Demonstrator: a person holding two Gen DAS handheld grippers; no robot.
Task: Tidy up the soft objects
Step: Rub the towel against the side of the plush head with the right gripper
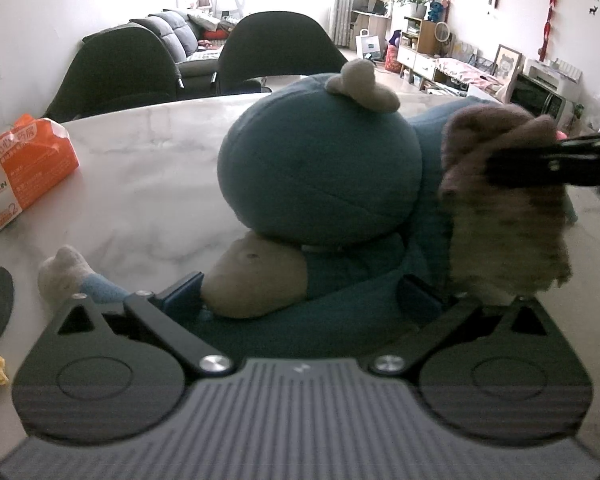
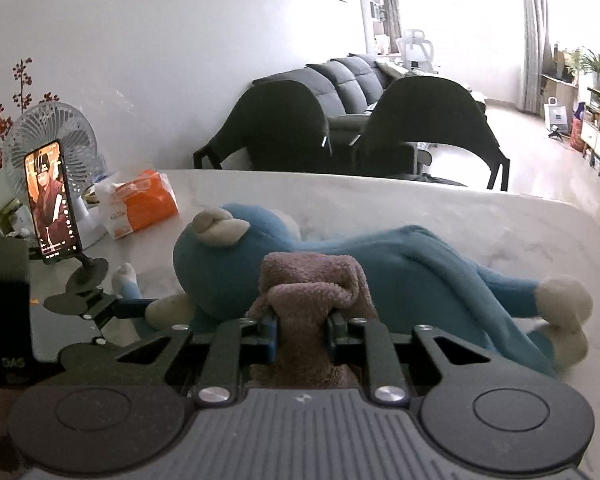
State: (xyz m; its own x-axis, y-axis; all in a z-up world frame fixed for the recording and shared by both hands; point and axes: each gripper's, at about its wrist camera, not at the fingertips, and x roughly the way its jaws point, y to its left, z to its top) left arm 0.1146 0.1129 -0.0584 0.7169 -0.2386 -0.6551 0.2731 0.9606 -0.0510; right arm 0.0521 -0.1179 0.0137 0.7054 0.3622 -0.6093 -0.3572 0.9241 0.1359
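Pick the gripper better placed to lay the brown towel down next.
Right. The right gripper is already shut on the brown towel, which hangs over the blue plush toy. The left gripper is open around the plush, its fingers off the towel.

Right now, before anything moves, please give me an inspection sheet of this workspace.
Surface: pale marble table, crumbs at its near-left edge.
Job's things: blue plush toy lying on its side; brown towel held above it.
Clutter: orange tissue pack, phone on stand, white fan, black box.
Grippers: right gripper clamps the towel; left gripper open around the plush.
Cables: nothing seen.
Surroundings: two black chairs, grey sofa.
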